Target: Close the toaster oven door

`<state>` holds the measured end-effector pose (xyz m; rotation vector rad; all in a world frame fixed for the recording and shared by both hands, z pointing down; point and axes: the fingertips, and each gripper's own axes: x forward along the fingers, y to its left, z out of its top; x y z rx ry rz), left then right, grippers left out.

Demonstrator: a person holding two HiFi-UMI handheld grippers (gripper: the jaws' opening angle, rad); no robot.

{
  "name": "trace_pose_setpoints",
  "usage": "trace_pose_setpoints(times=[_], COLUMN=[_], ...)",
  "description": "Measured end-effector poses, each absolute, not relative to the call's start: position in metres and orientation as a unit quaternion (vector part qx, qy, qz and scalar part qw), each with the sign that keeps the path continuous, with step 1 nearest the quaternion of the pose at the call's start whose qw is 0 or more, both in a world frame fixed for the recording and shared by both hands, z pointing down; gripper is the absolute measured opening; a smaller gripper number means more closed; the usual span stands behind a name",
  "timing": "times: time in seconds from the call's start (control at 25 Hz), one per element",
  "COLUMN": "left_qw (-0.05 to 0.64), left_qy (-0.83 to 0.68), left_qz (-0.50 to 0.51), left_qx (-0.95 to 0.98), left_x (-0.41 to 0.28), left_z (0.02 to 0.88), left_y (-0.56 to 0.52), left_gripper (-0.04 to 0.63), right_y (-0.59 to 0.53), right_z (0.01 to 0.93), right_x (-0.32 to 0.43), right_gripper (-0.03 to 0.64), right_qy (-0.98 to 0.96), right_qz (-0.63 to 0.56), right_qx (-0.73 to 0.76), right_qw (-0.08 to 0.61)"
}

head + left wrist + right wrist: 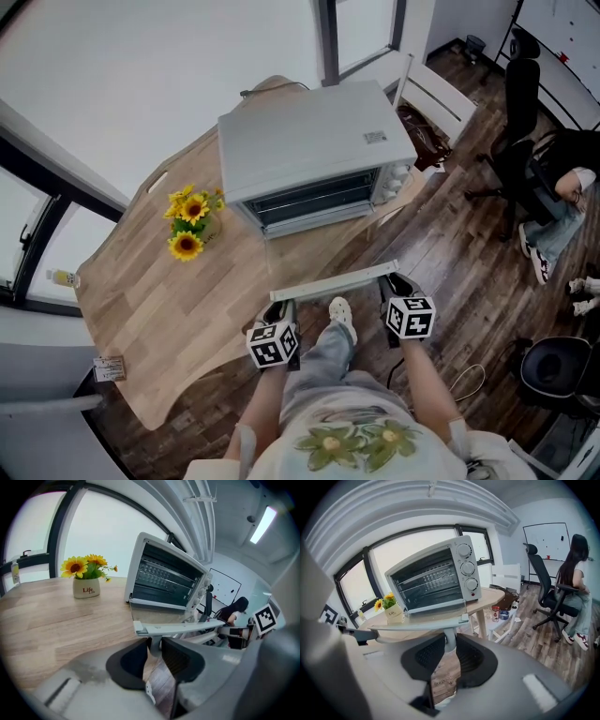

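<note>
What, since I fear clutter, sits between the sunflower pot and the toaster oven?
Only bare light wooden tabletop, between white sunflower pot and silver toaster oven; left gripper view shows it.

An office room: a white wall-mounted whiteboard (546, 541), black swivel office chairs (539, 578) on a dark wood-plank floor (543, 644), and a person (574, 573) seated in one. Large dark-framed windows (103, 531) run behind a pale wooden surface (159, 281) carrying a silver toaster oven (309, 141).
</note>
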<state>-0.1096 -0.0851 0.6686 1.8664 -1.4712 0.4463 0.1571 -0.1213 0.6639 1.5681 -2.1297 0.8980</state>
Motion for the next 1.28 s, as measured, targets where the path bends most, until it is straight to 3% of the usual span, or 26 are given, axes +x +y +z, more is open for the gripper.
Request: trace_pose_setpoints(times=[1.28], left_qw=[0.339], left_qy=[-0.563], left_qz=[0.152], left_qx=[0.738], left_x=[-0.114], left_z=[0.611], left_y=[-0.106], left_gripper=[0.107], right_y=[-0.14], right_z=[0.605], right_x=[0.154], right_gripper=[0.08], right_qy=[-0.775], right_qz=[0.282], right_qx=[0.539], right_qw=[0.173])
